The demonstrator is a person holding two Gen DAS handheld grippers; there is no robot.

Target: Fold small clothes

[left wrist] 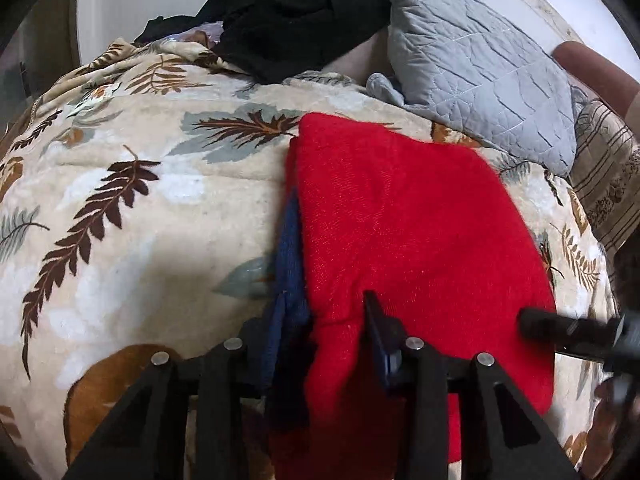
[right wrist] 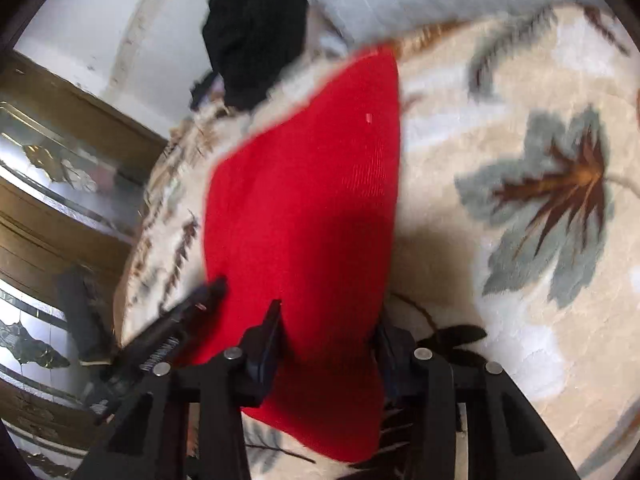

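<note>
Red cloth [left wrist: 404,220] on bed [left wrist: 140,184], long axis running away from both tongs. Left tongs [left wrist: 320,320] & right tongs [right wrist: 328,320] each pinching its near edge.

One red garment [left wrist: 400,220], one black garment [left wrist: 288,12], one grey pillow [left wrist: 480,76], one blanket [left wrist: 140,200]

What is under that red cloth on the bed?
Under the red cloth lies a leaf-patterned blanket. A dark blue fabric strip peeks out along the cloth's left edge; how far it runs beneath is hidden. Anything else under it is covered.
</note>
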